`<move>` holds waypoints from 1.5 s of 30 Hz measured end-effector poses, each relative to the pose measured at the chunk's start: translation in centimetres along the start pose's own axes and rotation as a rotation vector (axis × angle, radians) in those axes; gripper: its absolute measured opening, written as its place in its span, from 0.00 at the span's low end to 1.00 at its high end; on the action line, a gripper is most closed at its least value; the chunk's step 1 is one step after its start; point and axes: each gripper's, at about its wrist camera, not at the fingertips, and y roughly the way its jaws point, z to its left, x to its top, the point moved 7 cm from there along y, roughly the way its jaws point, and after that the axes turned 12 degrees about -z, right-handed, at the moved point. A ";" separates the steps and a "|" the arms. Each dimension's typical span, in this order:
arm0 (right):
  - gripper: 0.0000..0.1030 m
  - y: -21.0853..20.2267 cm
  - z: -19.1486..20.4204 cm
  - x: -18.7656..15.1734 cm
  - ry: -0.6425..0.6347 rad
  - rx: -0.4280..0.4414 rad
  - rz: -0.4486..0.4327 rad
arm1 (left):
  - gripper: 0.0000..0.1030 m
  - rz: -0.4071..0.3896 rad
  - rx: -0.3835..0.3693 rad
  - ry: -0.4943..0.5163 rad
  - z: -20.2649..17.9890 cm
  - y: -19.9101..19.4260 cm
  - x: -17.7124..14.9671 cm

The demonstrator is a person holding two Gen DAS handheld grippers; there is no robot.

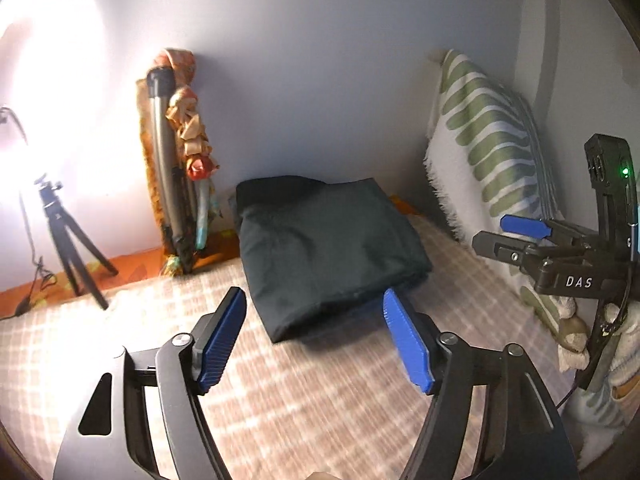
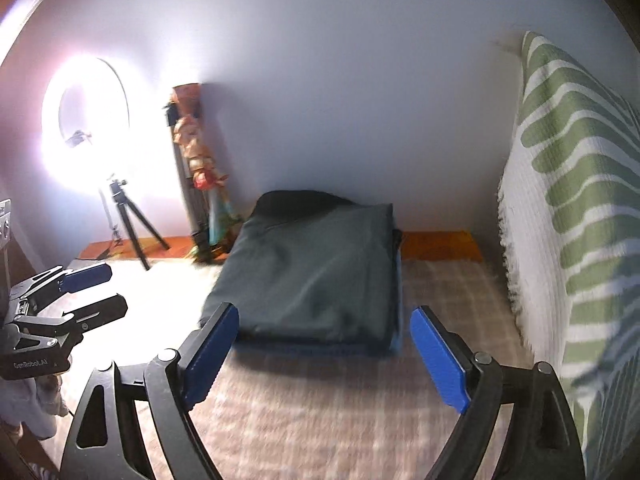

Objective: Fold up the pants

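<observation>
The dark green pants (image 1: 328, 252) lie folded into a compact rectangle on the checked bedspread (image 1: 312, 400), near the wall. In the right wrist view the pants (image 2: 312, 272) rest on a thin blue layer (image 2: 397, 340) that shows at their right edge. My left gripper (image 1: 314, 294) is open just short of the pants' near edge, nothing between its blue pads. My right gripper (image 2: 324, 310) is open too, wide, in front of the pants' near edge and empty. Each gripper shows in the other's view: the right gripper (image 1: 492, 231) at far right, the left gripper (image 2: 116, 286) at far left.
A green-leaf patterned pillow (image 2: 576, 208) stands along the right side. Against the wall lean a folded tripod (image 1: 160, 152) and a colourful cloth bundle (image 1: 192, 136). A lit ring light (image 2: 86, 120) on a small tripod (image 2: 128, 224) stands at back left on an orange sheet (image 2: 440, 246).
</observation>
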 end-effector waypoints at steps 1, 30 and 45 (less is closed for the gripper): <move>0.88 -0.7 0.3 -0.2 0.000 -0.002 -0.003 | 0.73 -0.008 0.005 0.008 -0.2 -0.8 -0.1; 1.00 -10.2 6.9 -10.3 0.025 -0.073 -0.040 | 0.79 -0.057 0.077 -0.016 0.6 -13.5 -9.0; 1.00 -9.9 8.0 -11.6 -0.048 -0.095 -0.063 | 0.79 -0.001 0.096 0.000 1.2 -13.6 -12.5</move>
